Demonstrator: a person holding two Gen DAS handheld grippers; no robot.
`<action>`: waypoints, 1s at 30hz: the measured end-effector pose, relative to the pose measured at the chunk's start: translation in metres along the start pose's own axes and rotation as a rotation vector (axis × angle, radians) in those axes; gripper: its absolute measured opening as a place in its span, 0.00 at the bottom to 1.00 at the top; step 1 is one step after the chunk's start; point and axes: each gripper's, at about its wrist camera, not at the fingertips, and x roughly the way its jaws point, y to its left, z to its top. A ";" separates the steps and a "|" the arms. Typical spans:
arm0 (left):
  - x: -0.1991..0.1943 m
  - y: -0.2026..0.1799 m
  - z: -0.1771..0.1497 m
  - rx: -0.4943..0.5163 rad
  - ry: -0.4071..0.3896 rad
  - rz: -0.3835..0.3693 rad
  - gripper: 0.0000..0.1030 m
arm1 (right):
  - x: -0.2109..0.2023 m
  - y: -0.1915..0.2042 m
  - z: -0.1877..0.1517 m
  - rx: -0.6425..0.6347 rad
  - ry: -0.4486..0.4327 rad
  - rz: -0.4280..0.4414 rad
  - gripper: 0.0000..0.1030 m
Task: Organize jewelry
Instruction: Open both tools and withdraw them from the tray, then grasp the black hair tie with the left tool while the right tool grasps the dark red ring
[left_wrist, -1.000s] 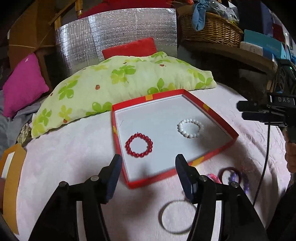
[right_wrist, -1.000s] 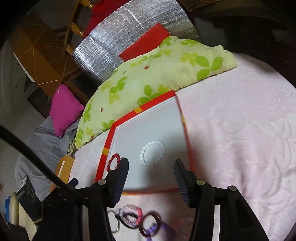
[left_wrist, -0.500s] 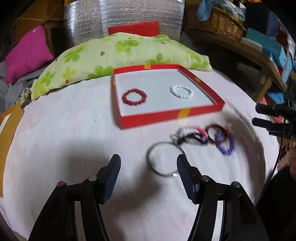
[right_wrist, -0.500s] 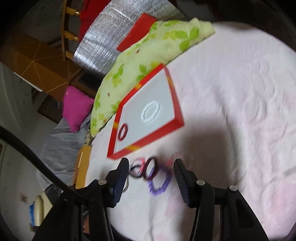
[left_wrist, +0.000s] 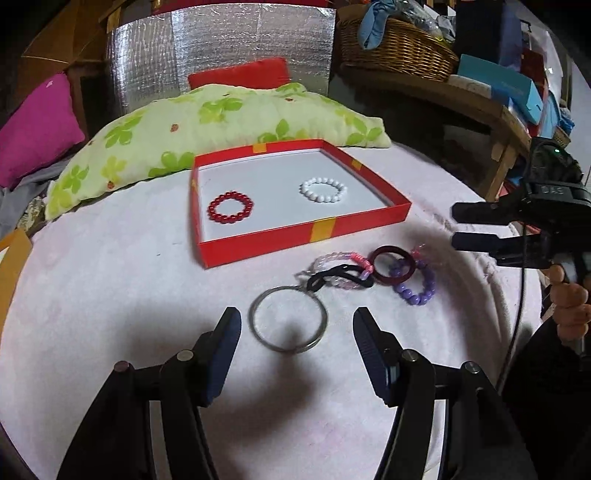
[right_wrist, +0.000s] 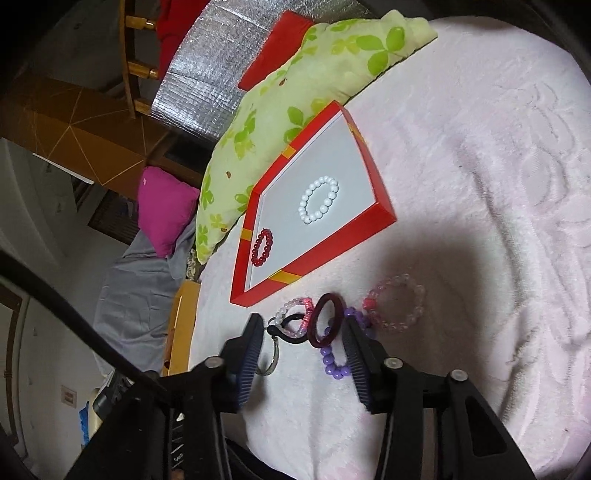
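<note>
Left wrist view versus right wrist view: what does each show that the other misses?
Only the left wrist view shows the whole thin silver metal bangle, the woven wicker basket and the right gripper from the side. Only the right wrist view shows the whole pale pink translucent bead bracelet. Both share the red cardboard tray, its red bead bracelet and white bead bracelet.
</note>
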 end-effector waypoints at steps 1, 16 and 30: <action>0.002 -0.002 0.001 0.005 -0.001 -0.005 0.62 | 0.004 0.001 0.001 -0.003 0.007 -0.003 0.41; 0.030 -0.012 0.019 0.009 0.017 -0.105 0.58 | 0.061 0.003 0.009 -0.070 0.056 -0.117 0.32; 0.059 -0.027 0.033 0.153 0.063 -0.122 0.37 | 0.052 0.007 0.006 -0.122 0.043 -0.158 0.09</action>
